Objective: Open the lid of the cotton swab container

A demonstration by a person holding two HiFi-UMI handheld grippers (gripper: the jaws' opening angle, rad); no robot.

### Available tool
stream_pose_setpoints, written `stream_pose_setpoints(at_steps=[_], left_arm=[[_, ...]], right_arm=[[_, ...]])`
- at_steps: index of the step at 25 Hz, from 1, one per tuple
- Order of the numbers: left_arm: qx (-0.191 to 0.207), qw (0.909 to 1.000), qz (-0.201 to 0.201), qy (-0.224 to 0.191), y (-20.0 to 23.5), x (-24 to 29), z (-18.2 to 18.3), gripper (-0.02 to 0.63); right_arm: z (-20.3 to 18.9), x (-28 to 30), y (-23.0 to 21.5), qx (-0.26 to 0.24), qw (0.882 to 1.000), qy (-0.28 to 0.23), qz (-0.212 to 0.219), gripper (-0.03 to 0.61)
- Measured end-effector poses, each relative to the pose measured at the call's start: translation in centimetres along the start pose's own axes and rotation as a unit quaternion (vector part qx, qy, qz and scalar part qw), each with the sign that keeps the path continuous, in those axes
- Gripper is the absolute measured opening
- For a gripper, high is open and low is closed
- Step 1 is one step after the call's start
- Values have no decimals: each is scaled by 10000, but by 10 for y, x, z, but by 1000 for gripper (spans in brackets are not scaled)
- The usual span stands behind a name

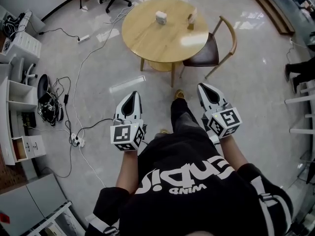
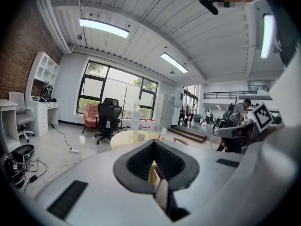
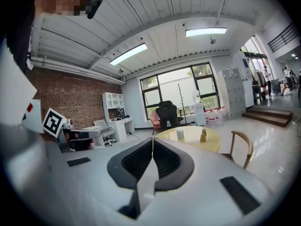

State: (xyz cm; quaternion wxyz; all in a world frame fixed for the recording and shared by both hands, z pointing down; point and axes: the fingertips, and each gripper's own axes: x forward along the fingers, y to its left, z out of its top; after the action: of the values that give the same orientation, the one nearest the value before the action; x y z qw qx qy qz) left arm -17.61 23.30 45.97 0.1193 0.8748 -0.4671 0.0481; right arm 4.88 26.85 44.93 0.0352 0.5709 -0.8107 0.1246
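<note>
Bright ceiling strips (image 2: pixel 103 28) and windows (image 2: pixel 124 84) glare off the floor (image 1: pixel 246 73); edges curve.

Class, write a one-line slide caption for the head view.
Standing short of the round wooden table, the person holds the left gripper and right gripper shut, empty.

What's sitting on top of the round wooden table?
Two small things stand on the round table: a white container and a brownish object, set apart from each other. What is inside the container cannot be seen; it is too small and far away.

Swab container (image 1: pixel 161 17) — white, on table (image 1: pixel 147 41)
</note>
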Motion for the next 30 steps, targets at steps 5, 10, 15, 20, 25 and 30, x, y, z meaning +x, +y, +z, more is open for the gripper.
stream_pose_setpoints(at_steps=[5,10,15,20,25,30], left_arm=[[13,10000,68,-2,14,29,3,8],[7,9999,133,-7,27,64,17,8],[0,10000,82,-49,31,106,39,8],[44,10000,50,-14,33,148,53,8],[60,9999,95,-14,34,189,69,8],[15,9997,238,9,36,230,80,8]], right_arm=[[1,29,-21,-3,10000,30,16,3],[13,66,-39,-83,9999,78,116,3],[30,100,-64,-102,9998,104,168,3],[43,130,-94,-75,9997,133,205,3],[56,161,-124,-77,9993,183,320,3],[71,196,-154,-91,9984,224,520,3]])
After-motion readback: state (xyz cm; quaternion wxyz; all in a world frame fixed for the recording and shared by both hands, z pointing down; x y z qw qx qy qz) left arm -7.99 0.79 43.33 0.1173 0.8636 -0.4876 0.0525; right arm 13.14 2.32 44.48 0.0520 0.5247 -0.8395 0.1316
